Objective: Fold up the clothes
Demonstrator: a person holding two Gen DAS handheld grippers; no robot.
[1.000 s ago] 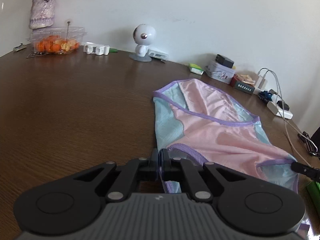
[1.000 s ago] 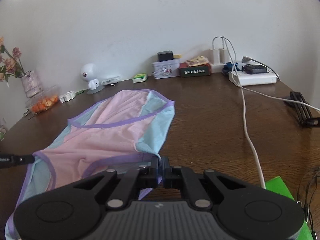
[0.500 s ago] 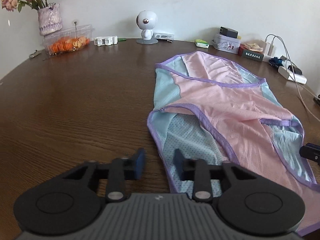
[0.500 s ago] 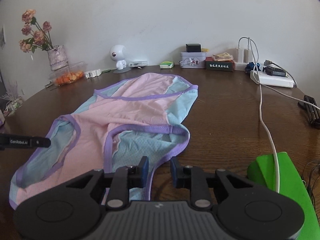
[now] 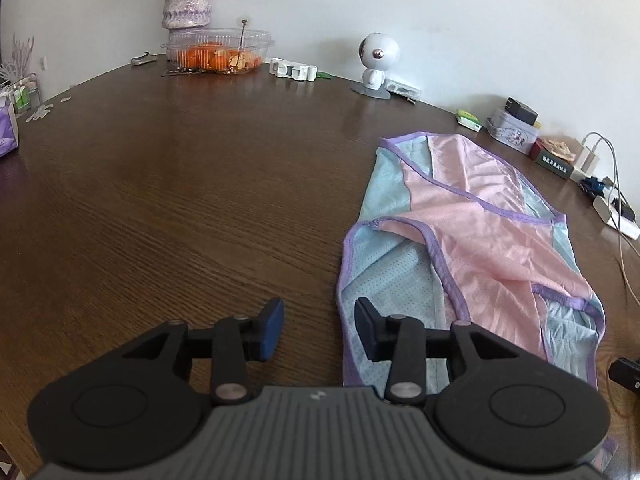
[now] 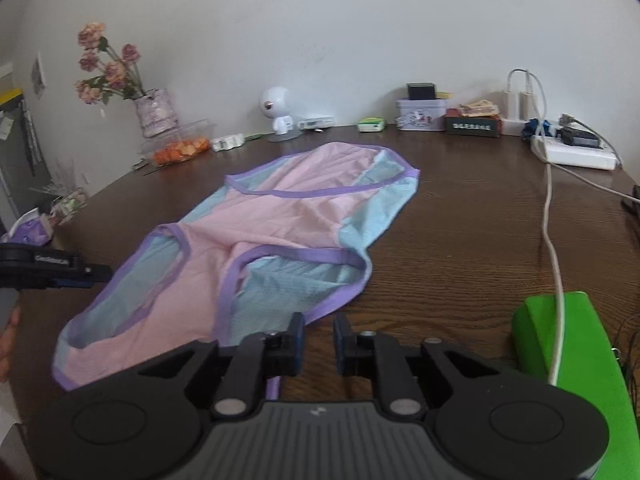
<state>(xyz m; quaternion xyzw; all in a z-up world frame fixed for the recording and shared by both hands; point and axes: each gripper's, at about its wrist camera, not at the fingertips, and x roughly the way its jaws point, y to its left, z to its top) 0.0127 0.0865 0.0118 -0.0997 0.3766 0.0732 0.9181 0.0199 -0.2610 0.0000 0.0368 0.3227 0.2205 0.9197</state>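
Both pairs of jaws stand spread with nothing between them. From my seat, the left gripper (image 5: 318, 330) has its fingers wide apart, one over bare wood and the other over the near left edge of the garment (image 5: 460, 248). The right gripper (image 6: 319, 338) is parted more narrowly, its left finger over the garment's near hem and its right finger over the table (image 6: 460, 240).

The garment, pink down the middle with pale blue mesh side panels and purple binding, lies spread flat on the dark brown wooden table, its leg openings toward me and its waistband farther off. In the right wrist view I can see the left gripper's black body coming in from the left edge, just beside the garment's left leg opening. A green object (image 6: 576, 344) sits at my near right, with a white cable (image 6: 554, 248) running over it toward a white power strip (image 6: 576, 154).

Along the far edge by the wall I make out a small white round-headed figure (image 5: 376, 66), a clear plastic box of orange food (image 5: 218, 52), a pale vase (image 6: 156, 112) holding dried pink flowers, a decorated tin (image 6: 422, 114) and a dark box (image 6: 474, 124) beside it.
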